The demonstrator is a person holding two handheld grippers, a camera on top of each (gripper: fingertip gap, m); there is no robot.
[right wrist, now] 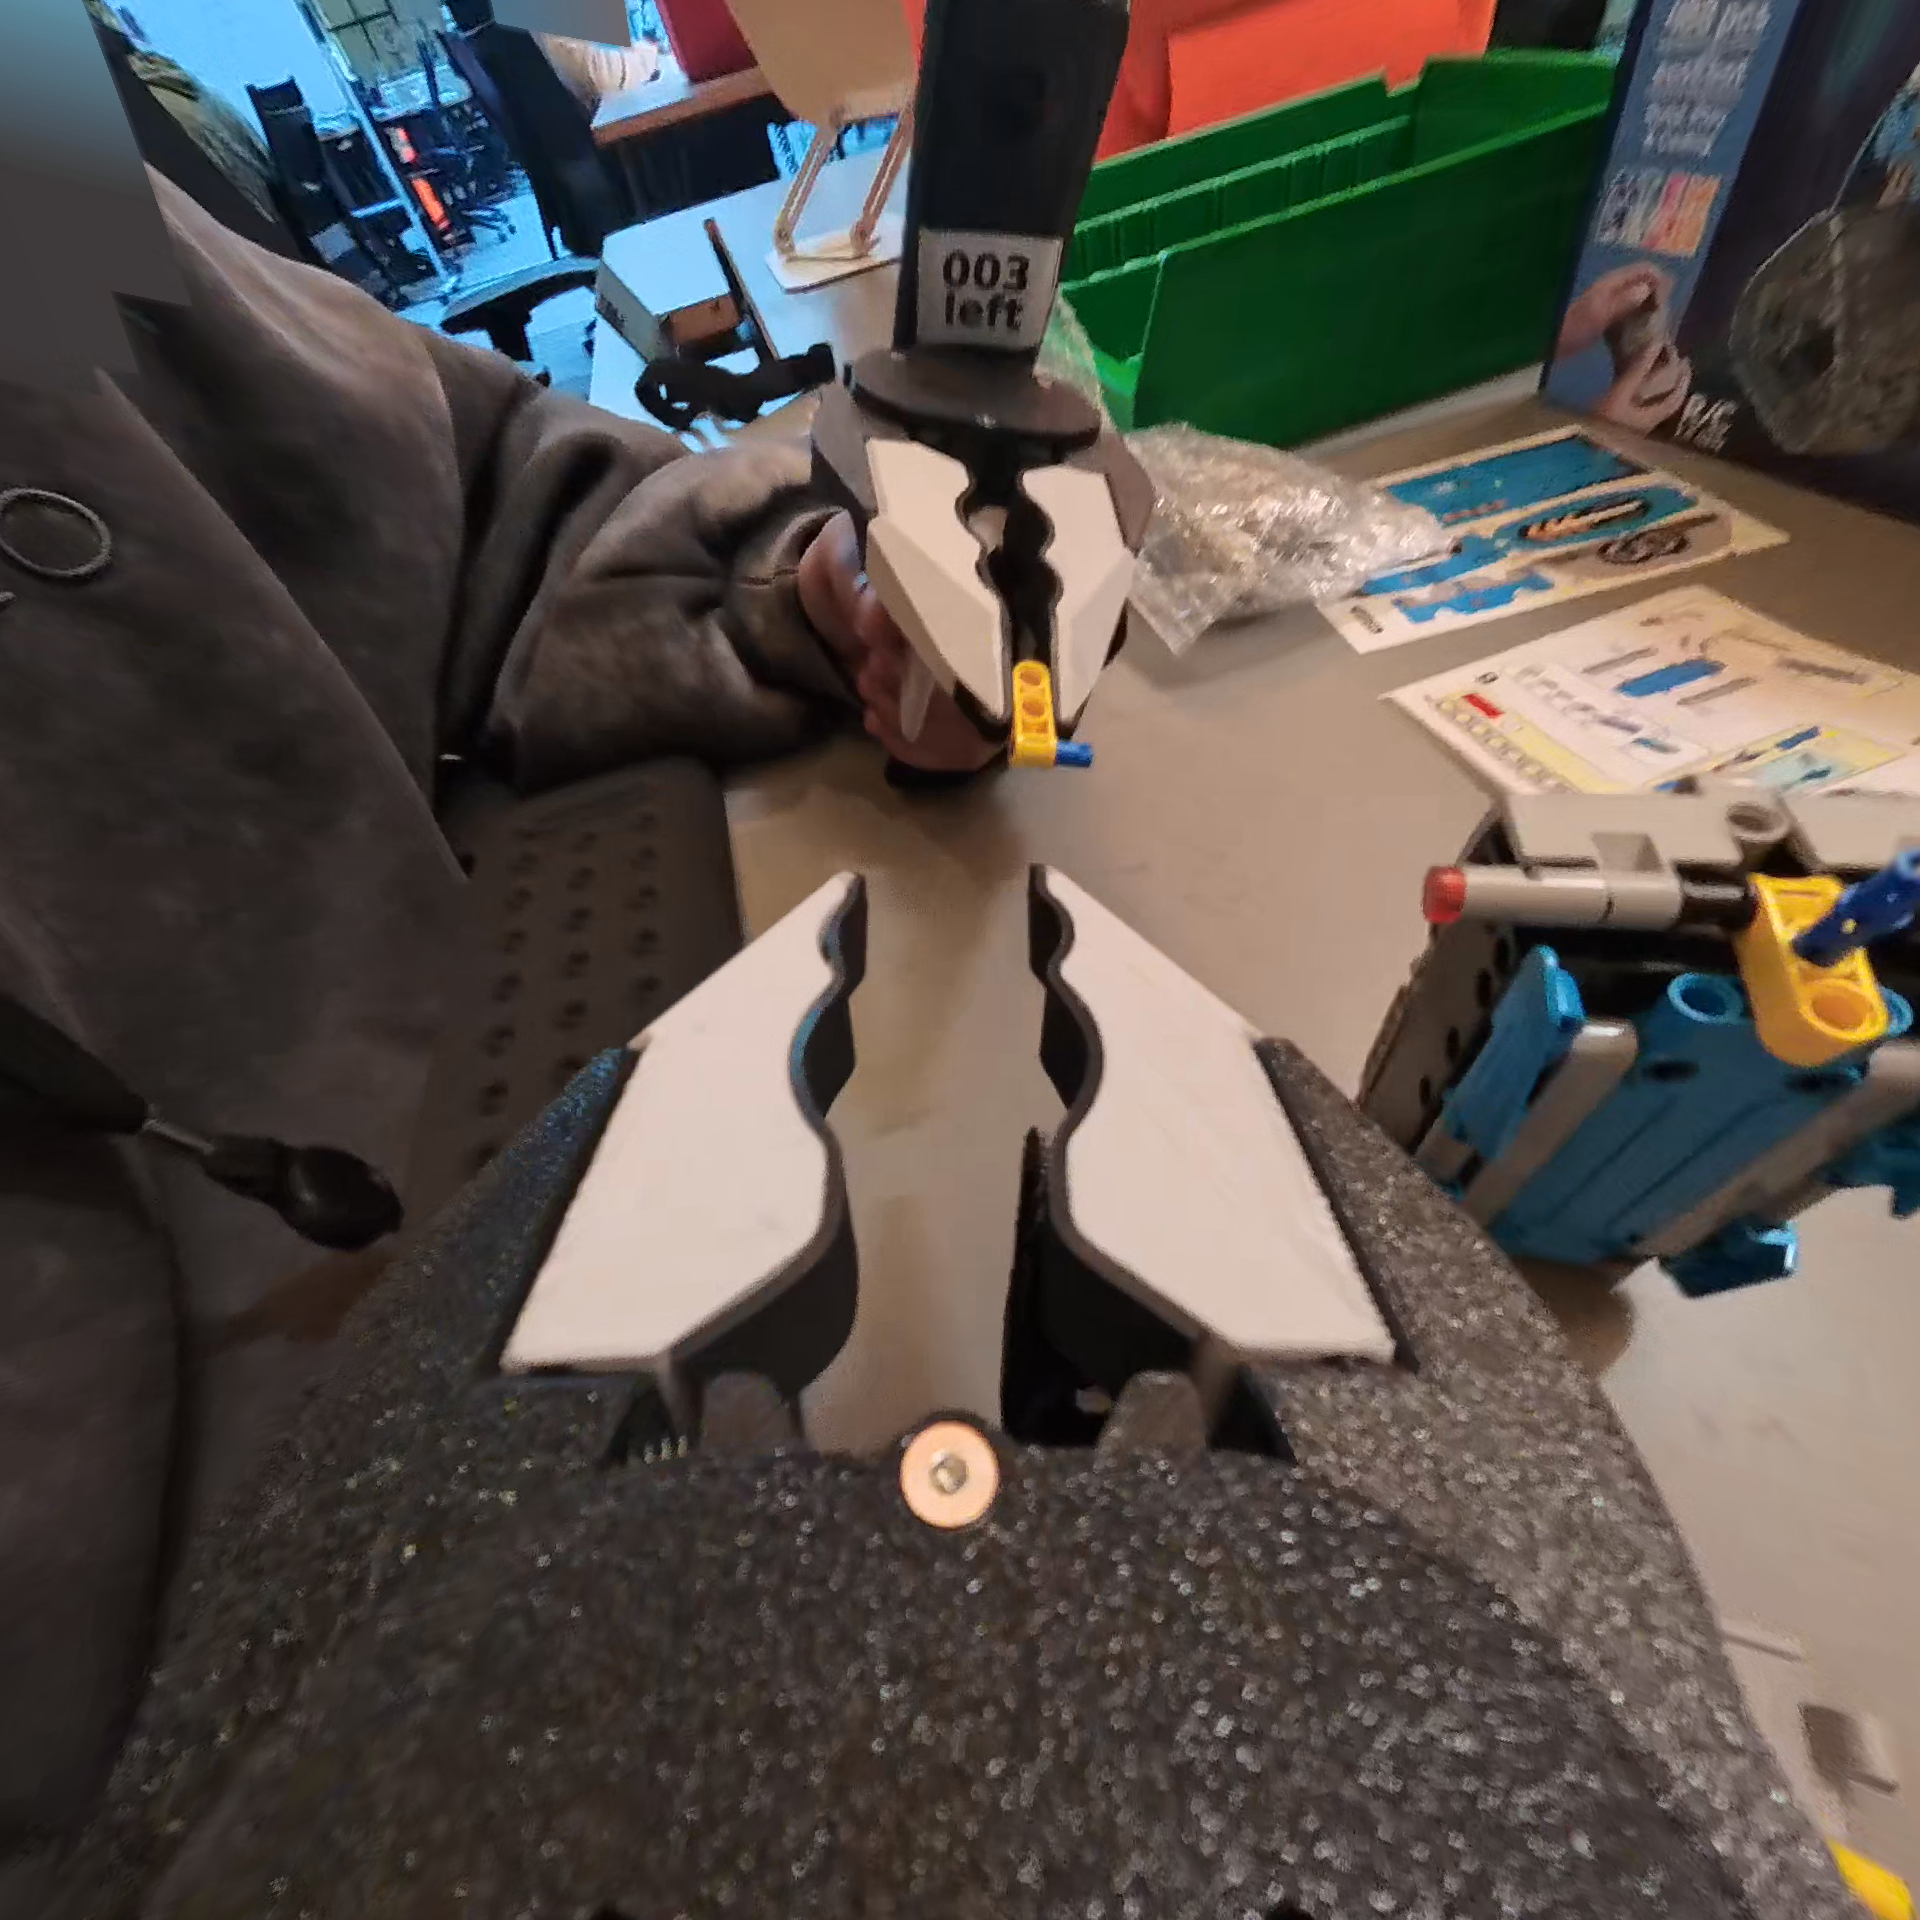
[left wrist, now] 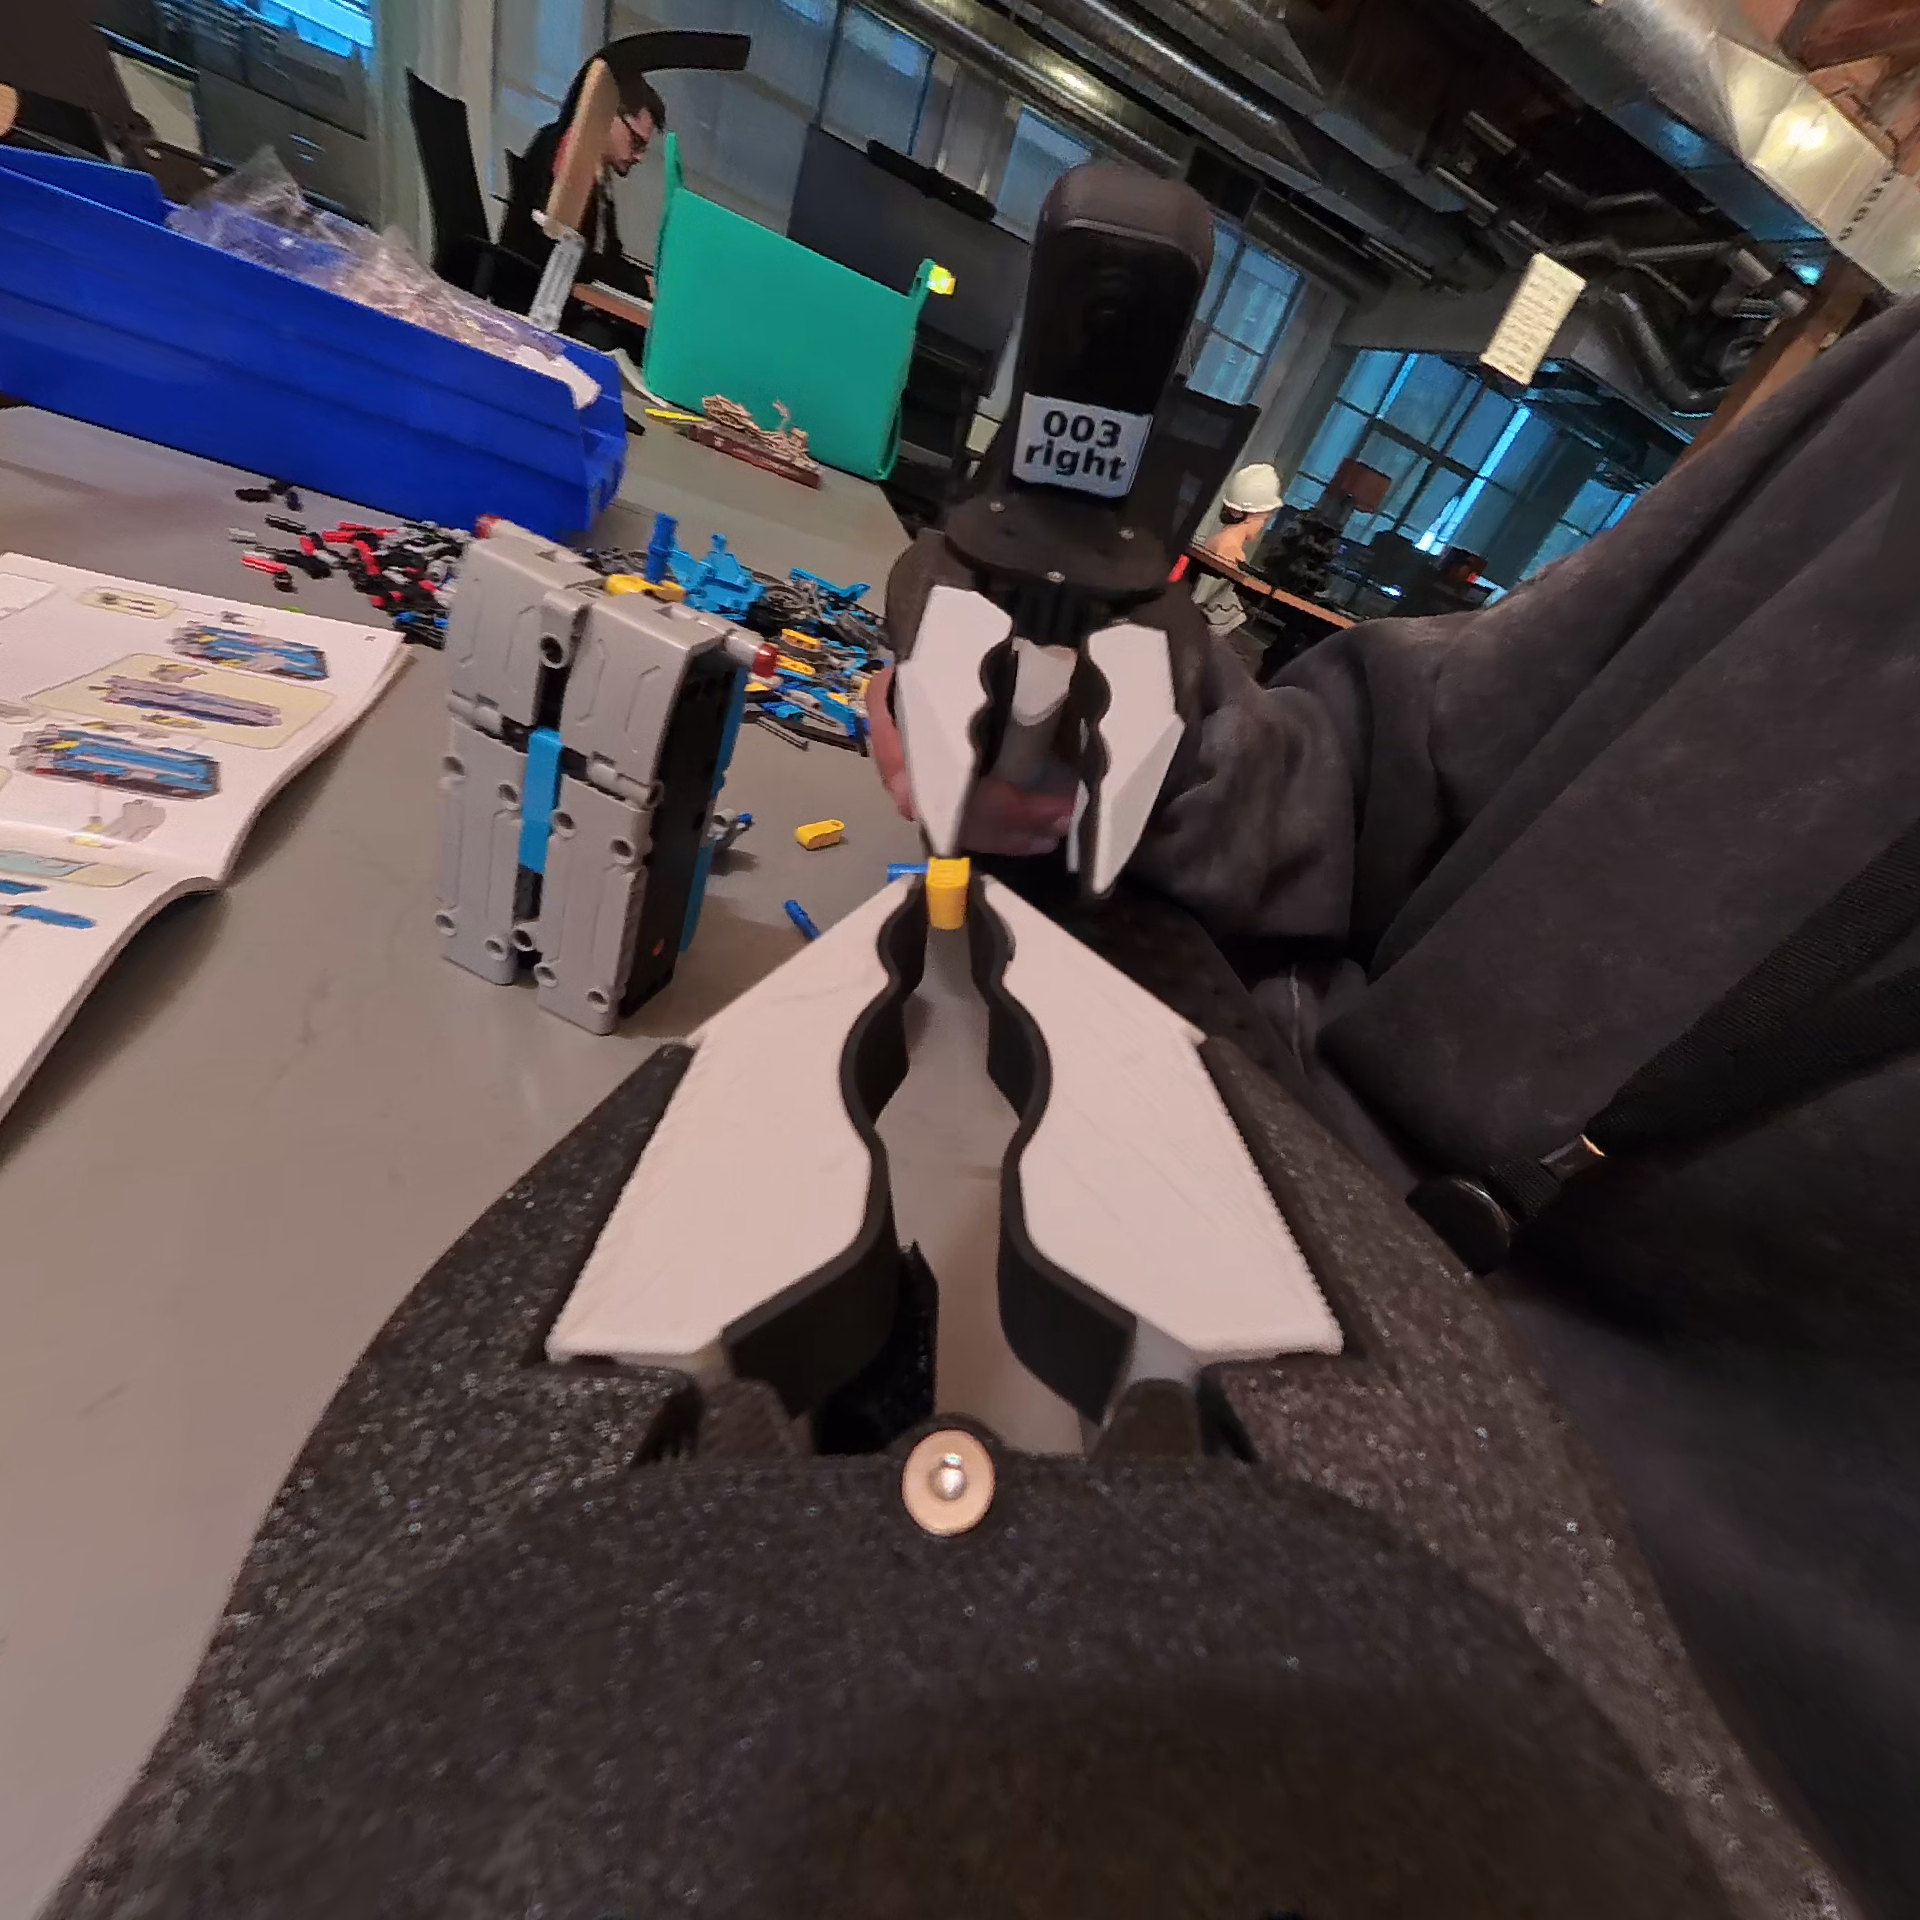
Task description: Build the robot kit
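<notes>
My left gripper (left wrist: 945,881) is shut on a small yellow beam (left wrist: 948,904) with a blue pin (left wrist: 902,868) sticking out of its side, held just above the grey table (left wrist: 312,1143). It also shows in the right wrist view (right wrist: 1036,727), with the yellow beam (right wrist: 1031,698) and the blue pin (right wrist: 1075,755). My right gripper (right wrist: 945,883) is open and empty, facing the left one a short way off; it shows in the left wrist view (left wrist: 1023,868). A grey, black and blue brick model (left wrist: 582,769) stands upright on the table, to my right gripper's right (right wrist: 1662,1039).
An open instruction booklet (left wrist: 156,727), a blue bin (left wrist: 260,343) and a heap of loose bricks (left wrist: 727,613) lie beyond the model. A loose yellow piece (left wrist: 821,834) lies nearby. A green bin (right wrist: 1351,260), crumpled plastic bags (right wrist: 1247,520), sheets (right wrist: 1558,530) and a box (right wrist: 1745,208) stand farther back. My left and right fingertips are right by each other.
</notes>
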